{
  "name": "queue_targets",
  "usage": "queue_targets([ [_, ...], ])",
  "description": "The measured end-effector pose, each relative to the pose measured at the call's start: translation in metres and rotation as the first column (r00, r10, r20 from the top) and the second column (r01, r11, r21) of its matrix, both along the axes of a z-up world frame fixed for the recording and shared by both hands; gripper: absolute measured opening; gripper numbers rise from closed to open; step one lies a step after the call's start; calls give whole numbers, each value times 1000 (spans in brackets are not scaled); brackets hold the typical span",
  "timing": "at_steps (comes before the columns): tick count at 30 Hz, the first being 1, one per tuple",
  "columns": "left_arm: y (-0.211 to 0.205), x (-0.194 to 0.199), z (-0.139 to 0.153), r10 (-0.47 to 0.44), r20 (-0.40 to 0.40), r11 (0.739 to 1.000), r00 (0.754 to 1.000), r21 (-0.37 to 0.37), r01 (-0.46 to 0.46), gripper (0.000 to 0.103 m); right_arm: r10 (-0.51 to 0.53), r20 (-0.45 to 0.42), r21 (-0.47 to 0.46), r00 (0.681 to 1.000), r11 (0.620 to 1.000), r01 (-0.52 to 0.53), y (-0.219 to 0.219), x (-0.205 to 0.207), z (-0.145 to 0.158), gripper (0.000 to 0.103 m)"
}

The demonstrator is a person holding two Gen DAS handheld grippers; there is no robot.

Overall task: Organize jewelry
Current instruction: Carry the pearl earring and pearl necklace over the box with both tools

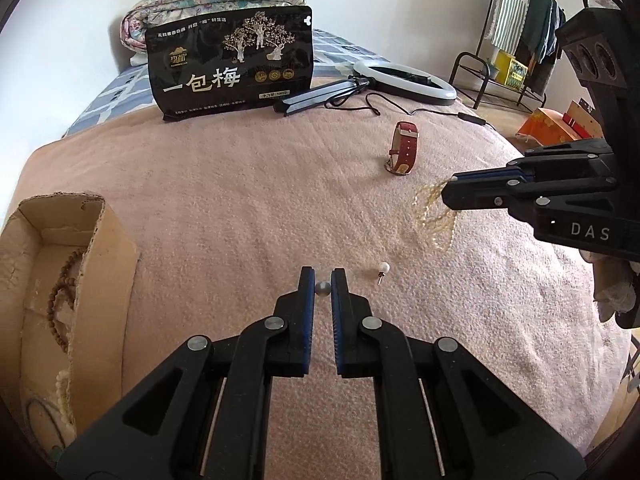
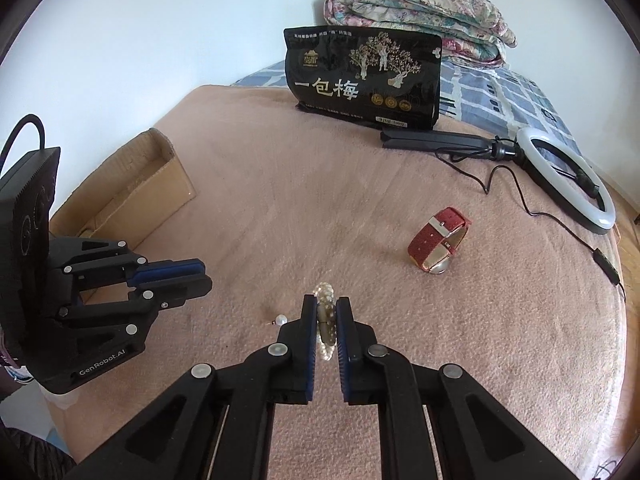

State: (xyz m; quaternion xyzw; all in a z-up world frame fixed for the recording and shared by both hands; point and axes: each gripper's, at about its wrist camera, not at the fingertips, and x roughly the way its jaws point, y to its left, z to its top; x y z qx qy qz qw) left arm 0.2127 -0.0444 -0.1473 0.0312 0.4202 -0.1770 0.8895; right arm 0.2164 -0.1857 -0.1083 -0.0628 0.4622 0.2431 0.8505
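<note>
In the left wrist view my left gripper (image 1: 322, 280) is shut on a small grey pearl stud (image 1: 322, 288), held just above the pink blanket. A second white pearl stud (image 1: 383, 270) (image 2: 281, 321) lies on the blanket just right of it. My right gripper (image 2: 325, 308) is shut on a clear beaded bracelet (image 2: 325, 322), which hangs from its tips (image 1: 434, 220) off the blanket. A red-strapped watch (image 1: 404, 148) (image 2: 438, 240) stands on its side farther back. The left gripper (image 2: 202, 274) shows at the left of the right wrist view.
An open cardboard box (image 1: 108, 248) (image 2: 132, 196) at the left holds a wooden bead string (image 1: 60, 296). A black snack bag (image 1: 230, 64), a ring light (image 2: 568, 176) with its cable, and a folded quilt (image 2: 416, 12) lie at the back of the bed.
</note>
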Motion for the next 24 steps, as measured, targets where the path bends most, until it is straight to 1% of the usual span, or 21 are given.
queue_targets([
  [13, 33, -24, 38, 50, 56, 999, 997, -18, -49, 6, -5, 61, 23, 998, 1000, 3, 1, -22, 44, 7],
  [20, 54, -40, 60, 79, 90, 997, 993, -22, -77, 6, 14, 85, 39, 996, 999, -18, 17, -37, 66, 7],
  [24, 74, -48, 69, 110, 103, 994, 989, -29, -107, 6, 38, 100, 50, 994, 998, -43, 33, -44, 80, 7],
])
